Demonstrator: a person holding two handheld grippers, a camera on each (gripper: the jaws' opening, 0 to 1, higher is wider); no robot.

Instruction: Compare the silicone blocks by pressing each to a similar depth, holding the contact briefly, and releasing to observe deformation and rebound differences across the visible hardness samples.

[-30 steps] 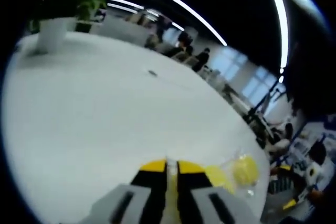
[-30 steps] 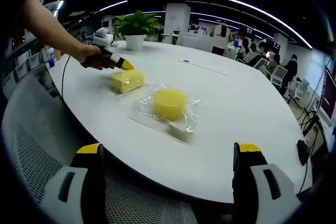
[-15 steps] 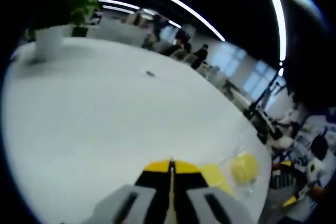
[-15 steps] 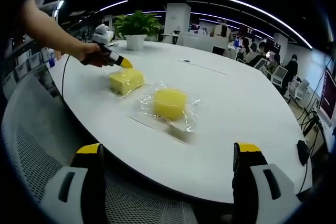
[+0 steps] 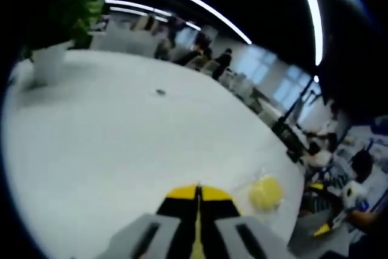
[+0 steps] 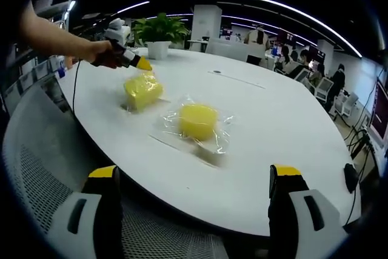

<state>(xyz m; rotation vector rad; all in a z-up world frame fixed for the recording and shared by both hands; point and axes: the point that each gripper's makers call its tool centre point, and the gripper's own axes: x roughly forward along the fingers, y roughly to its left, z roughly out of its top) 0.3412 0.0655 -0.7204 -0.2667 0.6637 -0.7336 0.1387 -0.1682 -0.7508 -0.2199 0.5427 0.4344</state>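
Our left gripper is held with its yellow-tipped jaws pressed together, nothing between them, its tip just above the far edge of the squarish yellow silicone block. The block looks tipped up on one edge rather than lying flat on the white table. In the left gripper view the closed jaws point across the table toward a potted plant.

Our right gripper hangs back off the near table edge, above a mesh chair, with its jaws spread wide and empty.

The second sample, a rounder yellow silicone block sealed in a clear plastic bag, lies near the first, toward the table's middle.

We judge the main risk to be the tilted block. A press on its raised edge could flip or skid it across the smooth top, so the depth would not match the next press. On the bagged sample, the slick film may let a closed tip slide off centre and hide the rebound.
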